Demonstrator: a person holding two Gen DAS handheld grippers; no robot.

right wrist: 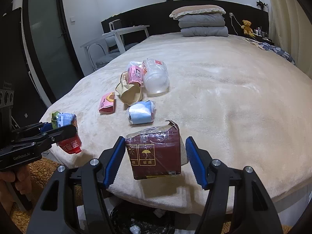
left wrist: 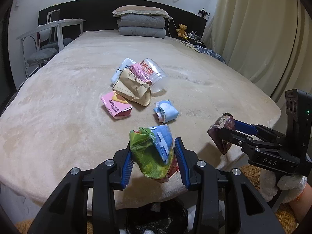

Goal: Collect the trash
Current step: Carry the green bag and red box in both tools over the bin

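My left gripper [left wrist: 154, 145] is shut on a crumpled green, blue and red wrapper [left wrist: 152, 156], held above the near edge of the bed. It shows again at the left of the right wrist view, as left gripper [right wrist: 65, 129] with the wrapper [right wrist: 66, 130]. My right gripper [right wrist: 154, 142] is shut on a dark red taped box [right wrist: 154, 154]; from the left wrist view it is the right gripper [left wrist: 220, 134]. A black-lined bin [left wrist: 156, 218] [right wrist: 142, 222] stands below, at the foot of the bed. More trash lies on the bed: a pink carton [left wrist: 117, 107], a brown paper bag [left wrist: 134, 89], a clear cup [left wrist: 156, 74] and a blue packet [left wrist: 165, 111].
The beige bed [left wrist: 214, 89] carries a pillow on folded quilts [left wrist: 141, 22] at its head, with a teddy bear [left wrist: 182, 30] beside them. A white table and chairs [left wrist: 48, 37] stand left, curtains [left wrist: 263, 39] right. A gloved hand [left wrist: 280, 185] holds the right gripper.
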